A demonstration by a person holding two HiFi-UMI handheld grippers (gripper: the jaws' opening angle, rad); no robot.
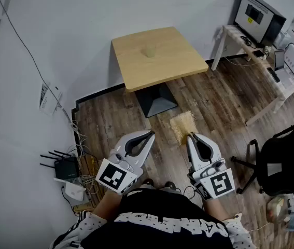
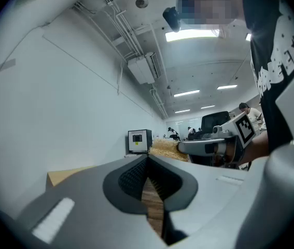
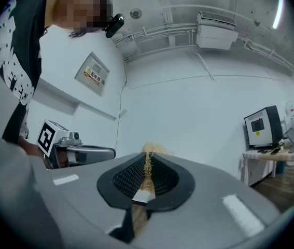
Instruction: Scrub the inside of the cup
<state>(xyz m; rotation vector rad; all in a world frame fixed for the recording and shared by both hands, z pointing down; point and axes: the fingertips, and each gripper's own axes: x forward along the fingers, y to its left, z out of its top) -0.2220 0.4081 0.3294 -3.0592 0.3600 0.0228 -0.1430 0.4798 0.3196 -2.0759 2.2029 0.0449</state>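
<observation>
My right gripper (image 1: 191,135) is shut on a straw-coloured fibre scrubber (image 1: 183,124), whose tuft sticks out past the jaw tips over the wooden floor. The same scrubber (image 3: 148,150) shows pinched between the ribbed pads in the right gripper view. Beside it, my left gripper (image 1: 151,133) is shut with nothing between its pads, as the left gripper view (image 2: 148,161) confirms. Both grippers point roughly level, held close to my body. A small tan object (image 1: 148,52) sits on the light wooden table (image 1: 172,61) ahead; it is too small to tell whether it is the cup.
The table stands on a black pedestal base (image 1: 157,100) against a white wall. A desk with a monitor (image 1: 258,14) stands at the far right. A black office chair (image 1: 284,160) is close on my right. A router (image 1: 66,167) and tangled cables lie on the floor at left.
</observation>
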